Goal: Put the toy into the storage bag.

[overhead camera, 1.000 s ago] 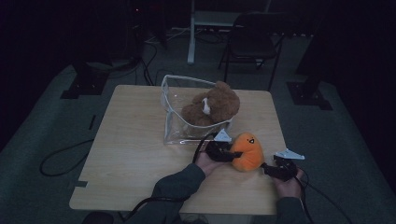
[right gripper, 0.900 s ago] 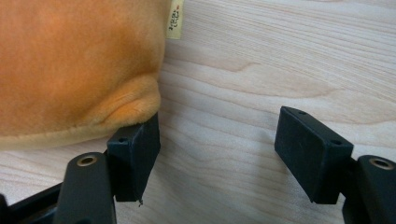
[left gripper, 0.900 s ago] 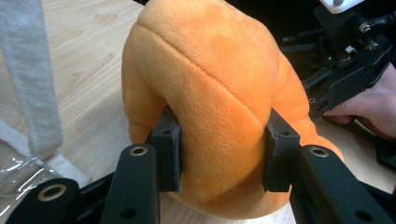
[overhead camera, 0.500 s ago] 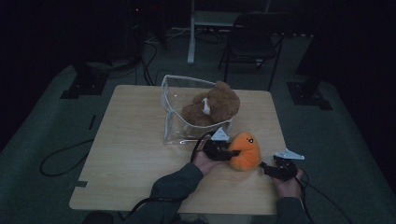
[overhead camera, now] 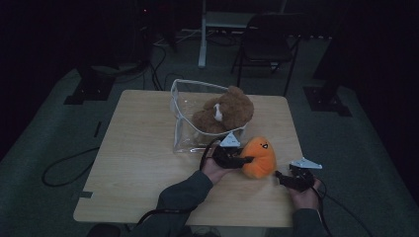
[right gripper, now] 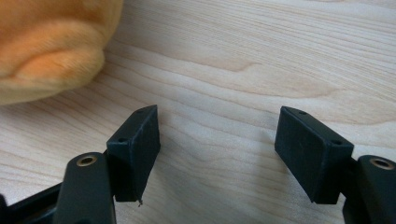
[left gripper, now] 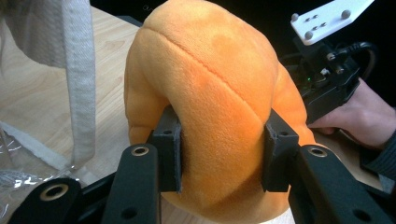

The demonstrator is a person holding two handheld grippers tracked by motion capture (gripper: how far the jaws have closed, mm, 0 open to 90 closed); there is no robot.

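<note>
While a clear bag holding a brown plush sits left of centre on the wooden table, the left gripper clamps its 2 jaws on the orange plush, just right of the bag. Farther right, the right gripper rests nearby, jaws apart and empty.

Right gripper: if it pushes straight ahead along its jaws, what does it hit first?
Probably bare table: the right gripper stands open over wood, with the orange plush off to the upper left of its line. Depth is unclear.
</note>
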